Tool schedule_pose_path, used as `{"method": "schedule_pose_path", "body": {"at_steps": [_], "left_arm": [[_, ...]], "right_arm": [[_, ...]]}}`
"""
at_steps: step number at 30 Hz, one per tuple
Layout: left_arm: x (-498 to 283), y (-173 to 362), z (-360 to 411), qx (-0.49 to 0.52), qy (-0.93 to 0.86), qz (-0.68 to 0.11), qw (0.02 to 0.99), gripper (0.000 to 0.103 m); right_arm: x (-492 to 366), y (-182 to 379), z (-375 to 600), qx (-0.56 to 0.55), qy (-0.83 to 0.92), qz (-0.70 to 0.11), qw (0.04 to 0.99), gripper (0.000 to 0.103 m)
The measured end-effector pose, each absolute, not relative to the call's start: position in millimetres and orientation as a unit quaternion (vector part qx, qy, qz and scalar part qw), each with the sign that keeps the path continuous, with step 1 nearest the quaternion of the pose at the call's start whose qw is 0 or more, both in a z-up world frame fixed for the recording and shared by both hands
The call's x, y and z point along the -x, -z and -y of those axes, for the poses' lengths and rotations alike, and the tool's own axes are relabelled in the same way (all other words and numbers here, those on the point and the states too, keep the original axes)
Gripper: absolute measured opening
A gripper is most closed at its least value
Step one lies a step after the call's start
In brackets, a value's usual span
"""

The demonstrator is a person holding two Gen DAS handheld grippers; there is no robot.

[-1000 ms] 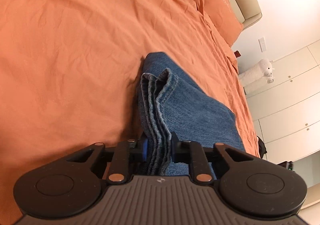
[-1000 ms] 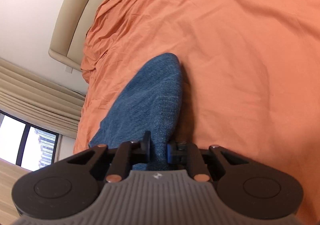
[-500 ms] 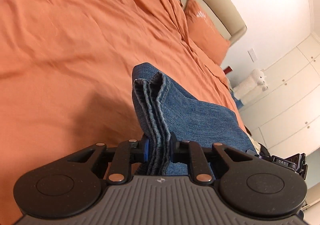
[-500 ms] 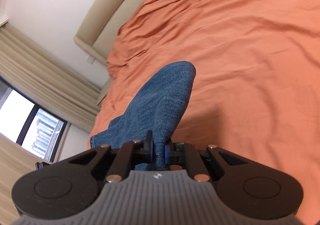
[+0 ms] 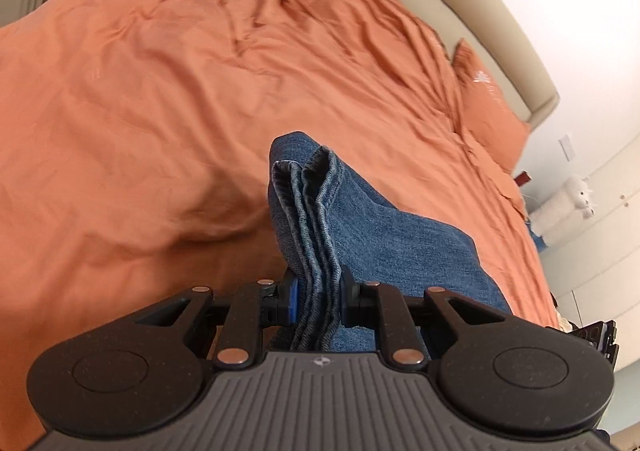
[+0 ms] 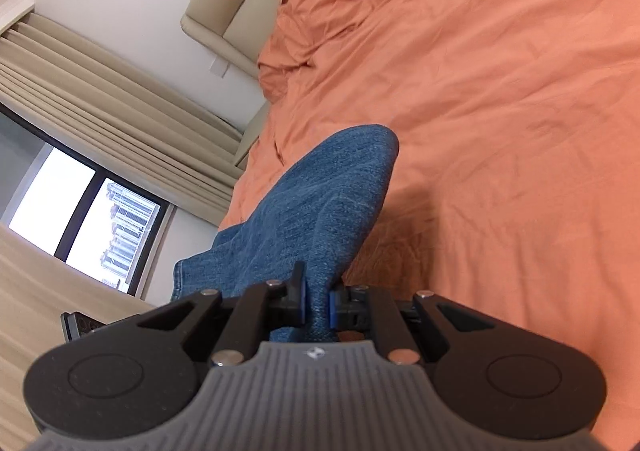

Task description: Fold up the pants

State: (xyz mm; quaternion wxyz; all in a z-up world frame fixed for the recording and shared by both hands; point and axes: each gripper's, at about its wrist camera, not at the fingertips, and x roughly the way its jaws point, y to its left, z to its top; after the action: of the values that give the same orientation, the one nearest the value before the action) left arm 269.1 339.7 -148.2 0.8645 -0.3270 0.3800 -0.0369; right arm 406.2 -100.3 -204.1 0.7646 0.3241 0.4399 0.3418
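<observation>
Blue denim pants [image 5: 384,227], folded into several layers, raised above wrinkled orange bedcover [image 5: 168,99] and pinched at two places. Left black two-finger gripper [image 5: 318,297] clamped on a thick stack of stitched edges, jaws held slightly apart by the layers between the pads; cloth standing forward past the fingertips and draping away to the right. Right black two-finger gripper [image 6: 318,301] nearly closed, pinching a narrow rounded fold of the same blue denim pants [image 6: 320,207]; cloth rising ahead of the jaws in a smooth hump and trailing off to the left, a hemmed edge hanging below. Shadow of the raised cloth on the orange bedcover [image 6: 500,99] just beside the fold. Beige padded headboard [image 5: 480,27] curving along the far edge of the bed, with orange pillow [image 5: 488,107] leaning against it in the left view. White plush toy [image 5: 568,203] by pale cupboard doors [image 5: 608,243] farther right. Beige curtains [image 6: 112,91] and dark-framed window [image 6: 80,211] at left of the right view.
</observation>
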Motion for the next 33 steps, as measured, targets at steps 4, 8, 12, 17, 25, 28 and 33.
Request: {"method": "schedule_pose_path", "body": {"at_steps": [4,8,12,17,25,28,33], "left_arm": [[-279.5,184.1,-356.1,0.339,0.033,-0.397,0.852,0.020],[-286.6,216.3,-366.0,0.348,0.037,-0.407,0.844,0.021],[-290.0,236.1,-371.5,0.354,0.053,-0.413,0.837,0.023],[-285.1,240.0,-380.6,0.378,0.050,-0.416,0.826,0.036],[-247.6,173.3,-362.6,0.274,-0.007,-0.378,0.884,0.036],[-232.0,154.4,-334.8,0.242,0.020,-0.368,0.897,0.036],[-213.8,149.3,-271.6,0.153,0.015,-0.374,0.915,0.035]], "right_arm": [[-413.9,236.8,86.9,-0.317,-0.332,-0.462,0.759,0.005],[-418.7,270.9,88.7,-0.321,-0.316,-0.482,0.752,0.005],[-417.2,293.8,94.7,-0.329,-0.307,-0.481,0.752,0.004],[-416.9,297.2,94.6,-0.335,-0.290,-0.482,0.756,0.010],[-374.6,220.5,89.2,-0.143,-0.266,-0.421,0.855,0.022],[-343.5,198.4,65.1,-0.062,-0.293,-0.389,0.871,0.022],[-304.7,191.4,17.3,0.012,-0.304,-0.364,0.880,0.024]]}}
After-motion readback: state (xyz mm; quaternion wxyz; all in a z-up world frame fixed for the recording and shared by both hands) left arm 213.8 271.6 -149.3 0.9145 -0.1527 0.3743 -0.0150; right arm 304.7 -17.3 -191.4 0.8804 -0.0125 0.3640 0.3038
